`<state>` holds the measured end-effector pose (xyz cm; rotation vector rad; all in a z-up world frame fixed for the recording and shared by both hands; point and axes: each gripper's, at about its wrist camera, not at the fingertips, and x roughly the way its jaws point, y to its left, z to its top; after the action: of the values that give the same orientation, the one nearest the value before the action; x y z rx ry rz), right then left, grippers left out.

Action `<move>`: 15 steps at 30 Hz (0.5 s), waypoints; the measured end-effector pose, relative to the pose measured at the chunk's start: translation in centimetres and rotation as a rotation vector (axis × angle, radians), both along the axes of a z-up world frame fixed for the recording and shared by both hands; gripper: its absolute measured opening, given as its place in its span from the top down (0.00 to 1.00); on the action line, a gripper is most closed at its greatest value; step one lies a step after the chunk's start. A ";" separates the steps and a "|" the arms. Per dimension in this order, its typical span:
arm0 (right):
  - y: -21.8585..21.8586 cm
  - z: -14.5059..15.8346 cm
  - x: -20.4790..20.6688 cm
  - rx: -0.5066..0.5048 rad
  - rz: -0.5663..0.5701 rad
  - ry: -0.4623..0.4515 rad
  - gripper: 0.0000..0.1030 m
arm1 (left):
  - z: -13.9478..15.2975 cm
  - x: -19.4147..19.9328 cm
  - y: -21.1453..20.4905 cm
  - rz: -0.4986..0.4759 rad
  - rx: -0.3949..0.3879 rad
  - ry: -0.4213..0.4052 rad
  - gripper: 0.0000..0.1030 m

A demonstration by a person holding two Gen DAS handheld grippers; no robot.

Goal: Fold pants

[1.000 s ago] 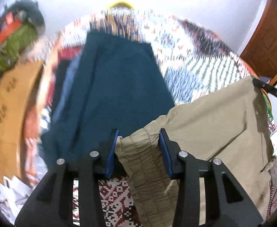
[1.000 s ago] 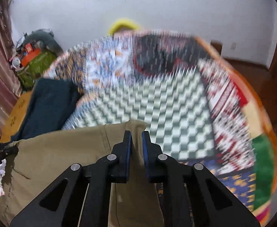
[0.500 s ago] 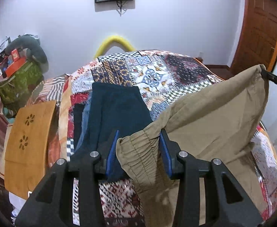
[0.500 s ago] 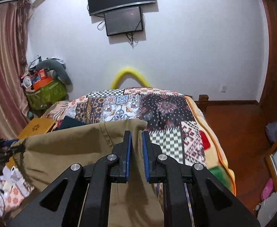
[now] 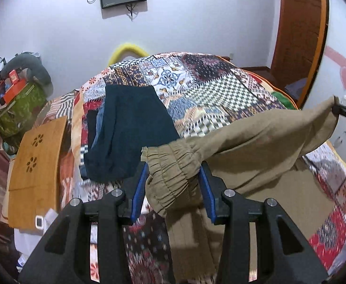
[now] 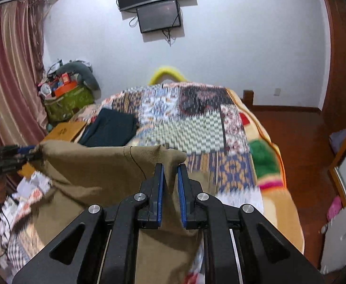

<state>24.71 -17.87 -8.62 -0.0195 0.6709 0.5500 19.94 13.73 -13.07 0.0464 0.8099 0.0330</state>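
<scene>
I hold khaki pants (image 5: 255,146) stretched in the air above the patchwork bed (image 5: 210,90). My left gripper (image 5: 173,179) is shut on the gathered elastic waistband (image 5: 170,170). My right gripper (image 6: 170,172) is shut on the other top corner of the pants (image 6: 102,165), and its tip shows at the right edge of the left wrist view (image 5: 345,112). The left gripper shows far left in the right wrist view (image 6: 9,158). The rest of the fabric hangs down toward the bed.
Folded dark teal clothes (image 5: 130,130) lie on the bed's left side (image 6: 111,127). A wooden board (image 5: 35,170) lies left of the bed. A green bag with clutter (image 5: 16,108) stands by the wall. A wooden door (image 5: 298,35) is at right.
Both grippers lifted the pants off the bed and the view tilted up to the wall; now they dip slightly, with the pants still spread between them.
</scene>
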 end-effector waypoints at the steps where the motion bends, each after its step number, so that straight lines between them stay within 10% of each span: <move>1: -0.2 -0.5 -0.8 -0.006 -0.001 0.009 0.90 | -0.2 -0.8 -0.2 -0.004 0.006 0.002 0.59; 15: -2.3 -7.6 -9.0 -0.017 -0.042 0.163 0.89 | -5.0 -7.3 -2.4 -0.007 0.025 0.093 0.56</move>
<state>15.69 -20.19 -16.17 0.0234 0.8333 0.5087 12.64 11.33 -18.05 0.0750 0.9022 0.0352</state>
